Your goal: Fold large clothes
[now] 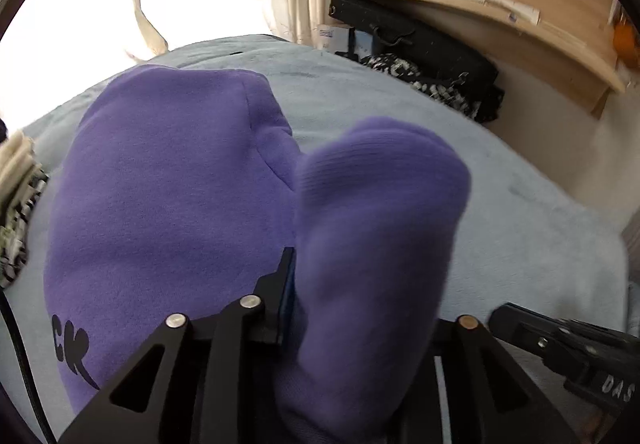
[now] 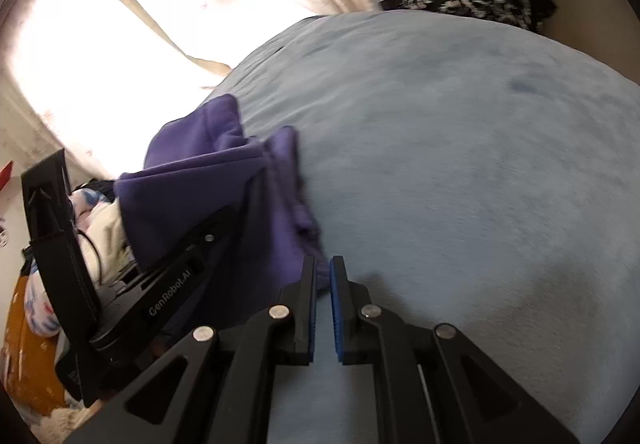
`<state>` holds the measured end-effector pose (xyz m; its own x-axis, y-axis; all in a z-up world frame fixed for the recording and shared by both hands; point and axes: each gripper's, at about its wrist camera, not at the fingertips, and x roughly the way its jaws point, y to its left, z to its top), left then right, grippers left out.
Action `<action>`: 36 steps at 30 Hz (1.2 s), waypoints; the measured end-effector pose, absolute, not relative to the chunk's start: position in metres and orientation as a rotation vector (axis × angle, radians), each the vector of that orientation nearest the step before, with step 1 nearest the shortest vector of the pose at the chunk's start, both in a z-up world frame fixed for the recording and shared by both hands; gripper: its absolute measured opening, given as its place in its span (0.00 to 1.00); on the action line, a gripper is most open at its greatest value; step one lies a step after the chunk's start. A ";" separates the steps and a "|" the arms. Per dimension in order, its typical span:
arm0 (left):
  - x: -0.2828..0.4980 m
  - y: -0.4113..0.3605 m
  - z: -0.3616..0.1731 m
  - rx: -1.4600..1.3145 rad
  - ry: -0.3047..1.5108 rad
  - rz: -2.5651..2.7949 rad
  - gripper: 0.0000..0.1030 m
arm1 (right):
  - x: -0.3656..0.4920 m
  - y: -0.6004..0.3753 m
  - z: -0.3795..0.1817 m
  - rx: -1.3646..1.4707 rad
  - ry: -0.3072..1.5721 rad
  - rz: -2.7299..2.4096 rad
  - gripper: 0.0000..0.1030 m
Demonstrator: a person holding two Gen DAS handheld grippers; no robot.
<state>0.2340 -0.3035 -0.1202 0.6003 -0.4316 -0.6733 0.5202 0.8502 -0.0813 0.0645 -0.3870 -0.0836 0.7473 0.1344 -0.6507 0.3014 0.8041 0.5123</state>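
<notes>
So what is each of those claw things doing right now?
Left gripper: closed on the purple sweatshirt's ribbed cuff.
Right gripper: nearly shut, pinching a purple fabric edge.

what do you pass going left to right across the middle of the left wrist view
patterned cloth pile → purple sweatshirt body → ribbed cuff held in the left gripper → blue blanket

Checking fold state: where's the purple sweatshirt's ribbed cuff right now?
In the left wrist view the ribbed cuff stands up between the left hand-held gripper's fingers, right of the purple sweatshirt's body, over the light blue blanket.
</notes>
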 end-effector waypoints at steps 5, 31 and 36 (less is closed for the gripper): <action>0.234 -0.288 -0.115 0.040 0.764 -0.668 0.47 | 0.085 -0.396 -0.048 0.695 0.718 0.022 0.37; 0.202 -0.126 -0.114 -0.194 0.966 -0.360 0.68 | 0.148 -0.338 -0.051 0.334 1.025 0.062 0.21; 0.198 -0.122 -0.105 -0.193 0.919 -0.364 0.68 | 0.102 -0.333 -0.041 0.473 0.922 0.126 0.19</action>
